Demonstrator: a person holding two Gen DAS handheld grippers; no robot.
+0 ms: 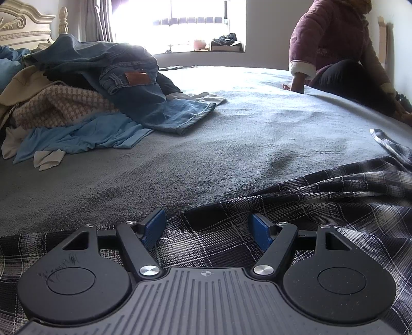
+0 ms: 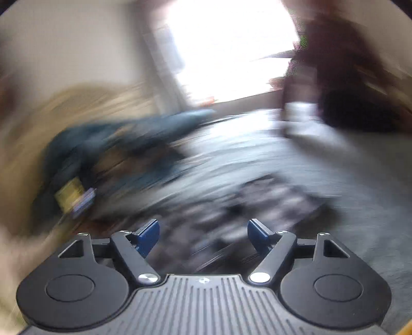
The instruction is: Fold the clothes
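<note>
While the left gripper rests low over the plaid shirt, its blue pads stand spread apart and pinch nothing; the plaid cloth lies beneath and between them without being pressed. The shirt spreads across the near edge of the bed, from 6 o'clock out toward 3 o'clock, rumpled into long folds at its right side. The grey blanket covers the whole mattress and is bare through the middle. At 10 o'clock a heap of unfolded laundry sits on it: blue jeans on top, a houndstooth knit under them, a light blue garment trailing toward the viewer. A carved cream headboard rises behind the heap. At 12 o'clock a bright window washes out the far wall. At 2 o'clock a person in a maroon jacket sits on the bed. The right gripper, seen in a heavily blurred view, likewise holds its pads wide with nothing between them, dark plaid cloth lying below.
</note>
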